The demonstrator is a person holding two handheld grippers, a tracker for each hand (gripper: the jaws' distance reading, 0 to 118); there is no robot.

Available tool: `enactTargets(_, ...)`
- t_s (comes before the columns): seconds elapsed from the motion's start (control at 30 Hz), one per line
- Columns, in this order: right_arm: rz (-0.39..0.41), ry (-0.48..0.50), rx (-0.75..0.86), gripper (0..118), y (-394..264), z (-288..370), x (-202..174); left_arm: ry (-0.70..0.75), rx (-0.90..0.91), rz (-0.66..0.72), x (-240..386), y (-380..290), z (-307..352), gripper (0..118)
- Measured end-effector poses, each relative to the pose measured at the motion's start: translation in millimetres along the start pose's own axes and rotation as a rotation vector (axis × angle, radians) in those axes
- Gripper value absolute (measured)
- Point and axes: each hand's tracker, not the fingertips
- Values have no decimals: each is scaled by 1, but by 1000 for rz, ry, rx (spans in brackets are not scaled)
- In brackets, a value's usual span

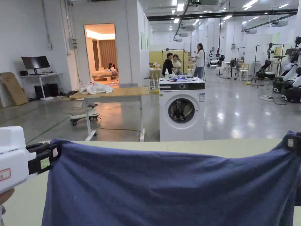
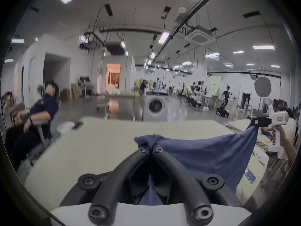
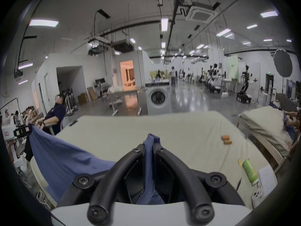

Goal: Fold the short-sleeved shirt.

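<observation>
Blue short-sleeved shirt (image 1: 164,188) held spread above the pale tabletop (image 1: 205,145), one corner pinched in the closed fingers of the left gripper (image 2: 150,149), the other in those of the right gripper (image 3: 150,145).

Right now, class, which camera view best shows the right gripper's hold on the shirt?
The right gripper view: the right gripper has both jaws closed on a pinch of the blue shirt, seen close up. The head view catches that grip at the frame's right edge. The left gripper view shows it small and far off.
</observation>
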Motion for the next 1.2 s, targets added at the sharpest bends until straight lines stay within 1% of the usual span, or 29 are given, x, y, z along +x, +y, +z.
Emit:
enactTargets(0.03,-22,16,23,6,12,2,0,12,26,2,-2,11,-2,0)
enactTargets(0.07,-26,20,40,6,25,3,-1,10,48,0,-4,24,-2,0)
enactTargets(0.17,15,-14,98,6,60,-2,-5,19,98,5,-5,54,-5,0)
enactTargets(0.2,31,-34,136,6,70,-4,-10,22,115,-2,-3,63,-8,0)
enactTargets(0.27,55,-70,155,6,88,-17,-14,49,123,-34,1,80,-18,0)
enactTargets(0.3,50,-71,159,6,97,-22,-18,51,128,-39,1,87,-27,0)
enactTargets(0.37,66,-93,191,6,112,-33,-24,100,131,-87,5,101,-46,0)
enactTargets(0.4,84,-109,203,6,120,-40,-28,100,130,-87,6,108,-56,0)
enactTargets(0.53,107,-148,231,6,151,-71,-34,135,138,-120,7,129,-96,0)
enactTargets(0.6,118,-160,240,6,168,-89,-37,146,141,-116,6,136,-117,0)
enactTargets(0.73,82,-189,269,6,193,-118,-44,172,152,-129,6,142,-151,0)
enactTargets(0.9,91,-232,283,6,214,-156,-49,196,129,-151,1,149,-194,0)
enactTargets(1.07,127,-261,278,6,223,-183,-56,198,100,-142,-8,154,-230,0)
enactTargets(1.2,159,-276,245,6,214,-208,-56,190,91,-96,-14,144,-251,0)
